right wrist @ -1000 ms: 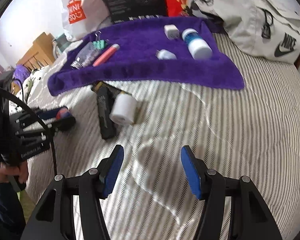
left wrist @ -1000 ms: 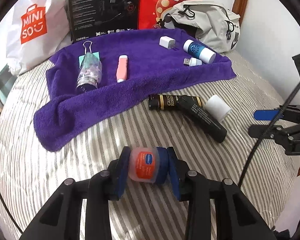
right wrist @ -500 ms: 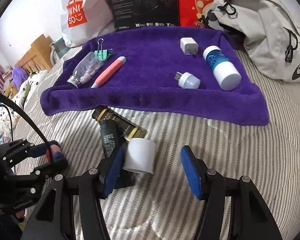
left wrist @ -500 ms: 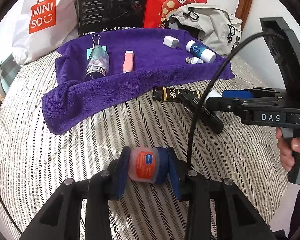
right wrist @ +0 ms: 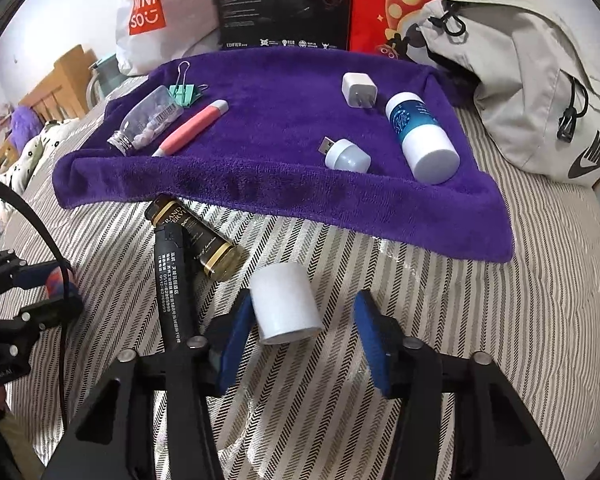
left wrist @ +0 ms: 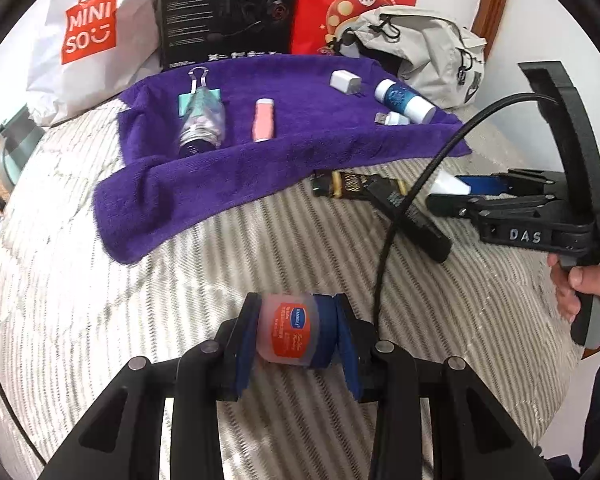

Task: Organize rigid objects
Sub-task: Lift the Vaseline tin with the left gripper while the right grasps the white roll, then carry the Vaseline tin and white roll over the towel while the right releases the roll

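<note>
Left gripper clamped on small jar above striped bedding. Right gripper spread wide around white cylinder, off purple towel. Best centred between pads before closing, clear of black tube.

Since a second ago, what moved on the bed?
The right claw came forward across the striped bed until its open fingers sat either side of the white cylinder; not gripped yet. The left claw stayed shut on the little jar. Things on the purple towel stayed put.
</note>
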